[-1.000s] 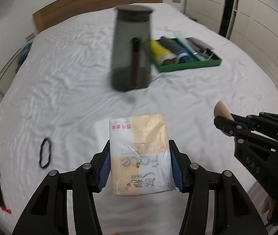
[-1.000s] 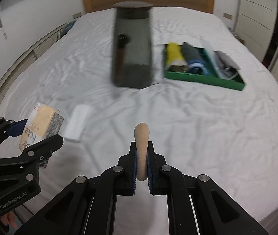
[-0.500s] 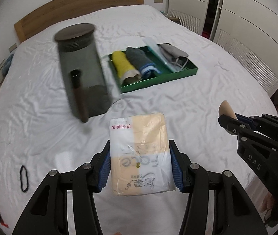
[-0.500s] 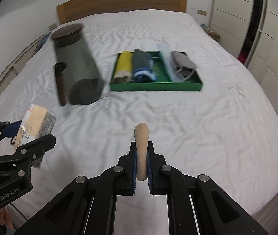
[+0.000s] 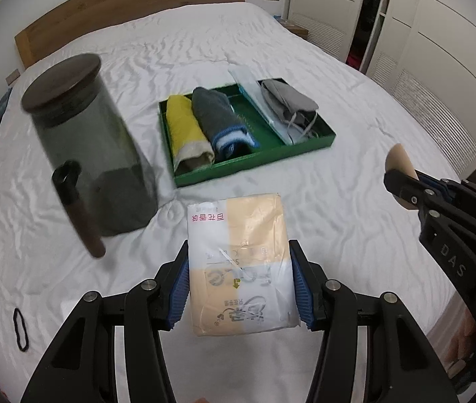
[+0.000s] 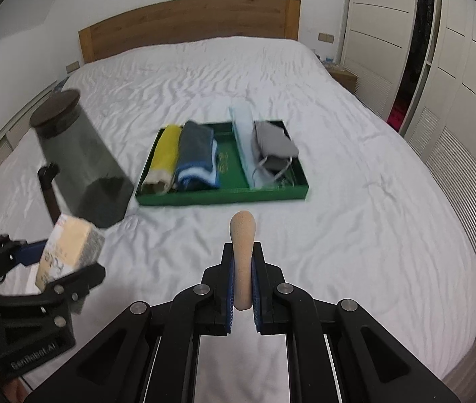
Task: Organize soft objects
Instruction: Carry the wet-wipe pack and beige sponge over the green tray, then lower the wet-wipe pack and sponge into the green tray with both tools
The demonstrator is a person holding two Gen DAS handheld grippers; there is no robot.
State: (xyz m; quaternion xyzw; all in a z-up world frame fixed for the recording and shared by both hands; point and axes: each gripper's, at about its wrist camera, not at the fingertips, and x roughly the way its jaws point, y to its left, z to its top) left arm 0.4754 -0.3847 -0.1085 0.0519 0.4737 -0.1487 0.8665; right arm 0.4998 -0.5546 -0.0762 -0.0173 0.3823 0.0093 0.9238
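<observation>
Above the white bed [image 6: 355, 201], both grippers carry their loads toward the green tray [image 5: 254, 164]. Clamped between the left gripper [image 5: 239, 288] pads is a soft tissue pack [image 5: 241, 268]; the right gripper [image 6: 243, 288] is clenched on a tan, flattened piece [image 6: 242, 245], probably a makeup sponge, though its edge-on view leaves that unsure. Rolled cloths and a grey mask already fill the tray's outer sections. This looks like the carrying step; the next move calls for lowering each item into the bare middle strip, clear of the dark lidded jar [image 5: 83, 147] beside it.
</observation>
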